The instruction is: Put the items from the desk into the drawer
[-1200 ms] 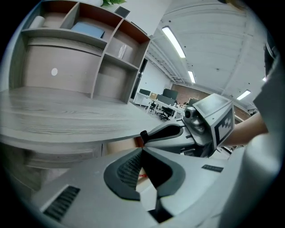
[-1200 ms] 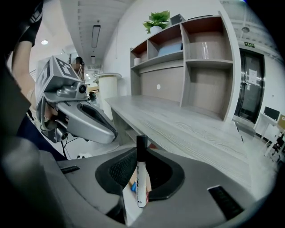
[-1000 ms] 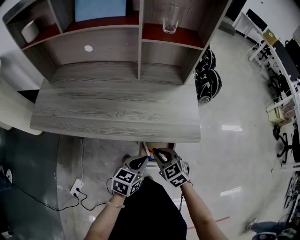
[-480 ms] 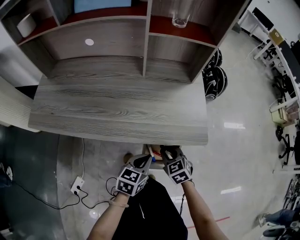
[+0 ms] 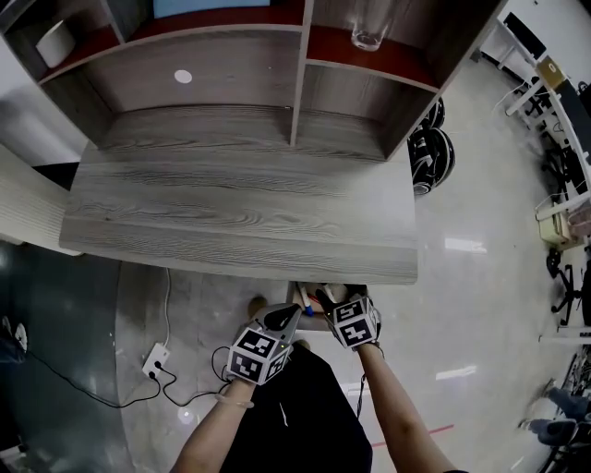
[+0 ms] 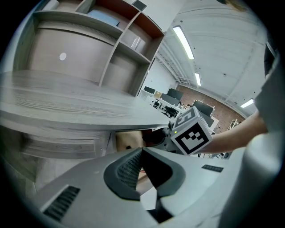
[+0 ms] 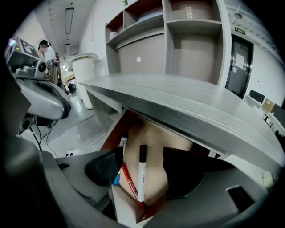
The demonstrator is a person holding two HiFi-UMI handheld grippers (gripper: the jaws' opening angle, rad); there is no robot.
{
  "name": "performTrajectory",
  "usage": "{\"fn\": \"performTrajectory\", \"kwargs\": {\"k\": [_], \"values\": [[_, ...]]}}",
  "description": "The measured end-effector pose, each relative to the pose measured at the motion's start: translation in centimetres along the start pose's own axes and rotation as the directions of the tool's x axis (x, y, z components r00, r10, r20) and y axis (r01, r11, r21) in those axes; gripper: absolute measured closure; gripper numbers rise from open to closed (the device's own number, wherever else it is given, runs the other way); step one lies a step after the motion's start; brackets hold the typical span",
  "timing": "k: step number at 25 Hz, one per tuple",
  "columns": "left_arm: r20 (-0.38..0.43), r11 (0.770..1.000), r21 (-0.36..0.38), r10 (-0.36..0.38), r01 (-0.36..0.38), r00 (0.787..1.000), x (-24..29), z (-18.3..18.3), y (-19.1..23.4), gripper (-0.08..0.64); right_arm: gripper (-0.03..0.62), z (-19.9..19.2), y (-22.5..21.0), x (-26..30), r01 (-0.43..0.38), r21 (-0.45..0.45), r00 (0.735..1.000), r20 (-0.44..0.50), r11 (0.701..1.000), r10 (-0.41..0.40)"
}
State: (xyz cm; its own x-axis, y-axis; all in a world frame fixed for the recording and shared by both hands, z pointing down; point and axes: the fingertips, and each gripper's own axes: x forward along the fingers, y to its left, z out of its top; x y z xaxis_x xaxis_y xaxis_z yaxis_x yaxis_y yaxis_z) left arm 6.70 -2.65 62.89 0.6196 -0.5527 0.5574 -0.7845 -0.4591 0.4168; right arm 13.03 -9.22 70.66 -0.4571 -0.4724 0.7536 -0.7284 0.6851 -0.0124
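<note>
The grey wooden desk (image 5: 240,212) has a bare top. Under its front right edge the drawer (image 5: 307,320) stands pulled out. In the right gripper view its red-brown wall (image 7: 116,131) shows, with a white marker with a black cap (image 7: 141,176), a red pen (image 7: 128,180) and a blue-tipped marker (image 7: 121,144) lying inside. My right gripper (image 5: 331,297) (image 7: 142,167) hangs open just above the drawer's front, with nothing between its pads. My left gripper (image 5: 284,319) (image 6: 141,153) is beside it on the left, tips together and holding nothing.
A hutch stands on the desk's back, with a glass (image 5: 369,35), a white cup (image 5: 54,42) and a blue item (image 5: 222,7) on its shelves. On the floor lie a power strip (image 5: 157,358) and cables. Black wheeled gear (image 5: 429,152) sits right of the desk.
My right gripper has moved forward, closer to the desk's front edge over the drawer. The left gripper has hardly moved. The head view has shifted a little.
</note>
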Motion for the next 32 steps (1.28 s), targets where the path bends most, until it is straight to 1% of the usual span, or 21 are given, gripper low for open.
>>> {"fn": "performTrajectory", "kwargs": {"k": [1, 10, 15, 20, 23, 26, 28, 32], "values": [[-0.002, 1.0, 0.0, -0.001, 0.001, 1.0, 0.0, 0.0, 0.0, 0.557, 0.324, 0.0, 0.0, 0.1, 0.0, 0.011, 1.0, -0.006, 1.0, 0.0], [-0.034, 1.0, -0.002, -0.017, 0.017, 0.999, 0.3, -0.5, -0.4, 0.557, 0.324, -0.5, 0.2, -1.3, -0.001, 0.053, 1.0, -0.001, 0.999, 0.002], [-0.04, 0.999, -0.011, -0.032, 0.032, 0.999, 0.2, -0.3, -1.1, 0.557, 0.324, -0.7, 1.1, -2.1, -0.011, 0.047, 1.0, 0.006, 0.999, 0.011], [-0.042, 0.999, -0.006, -0.034, 0.034, 0.999, -0.4, -0.1, -1.8, 0.557, 0.324, -0.4, 1.4, -3.2, -0.026, 0.091, 0.999, 0.031, 0.995, 0.023], [-0.035, 0.999, -0.003, -0.033, 0.033, 0.999, -0.9, 0.3, -2.3, 0.557, 0.33, 0.3, 1.3, -4.2, -0.034, 0.126, 0.998, 0.057, 0.991, 0.027], [-0.011, 1.0, 0.007, -0.022, 0.022, 1.0, -1.8, 1.0, -2.7, 0.555, 0.331, 1.5, 1.4, -5.8, -0.048, 0.167, 0.994, 0.106, 0.985, 0.03], [0.01, 1.0, 0.011, -0.017, 0.016, 1.0, -2.4, 1.5, -3.1, 0.557, 0.331, 2.5, 1.4, -7.2, -0.057, 0.191, 0.989, 0.146, 0.98, 0.029], [0.046, 1.0, -0.003, -0.01, 0.01, 0.999, -3.7, 2.6, -3.8, 0.557, 0.331, 4.4, 1.8, -10.2, -0.085, 0.254, 0.973, 0.227, 0.964, 0.026]]}}
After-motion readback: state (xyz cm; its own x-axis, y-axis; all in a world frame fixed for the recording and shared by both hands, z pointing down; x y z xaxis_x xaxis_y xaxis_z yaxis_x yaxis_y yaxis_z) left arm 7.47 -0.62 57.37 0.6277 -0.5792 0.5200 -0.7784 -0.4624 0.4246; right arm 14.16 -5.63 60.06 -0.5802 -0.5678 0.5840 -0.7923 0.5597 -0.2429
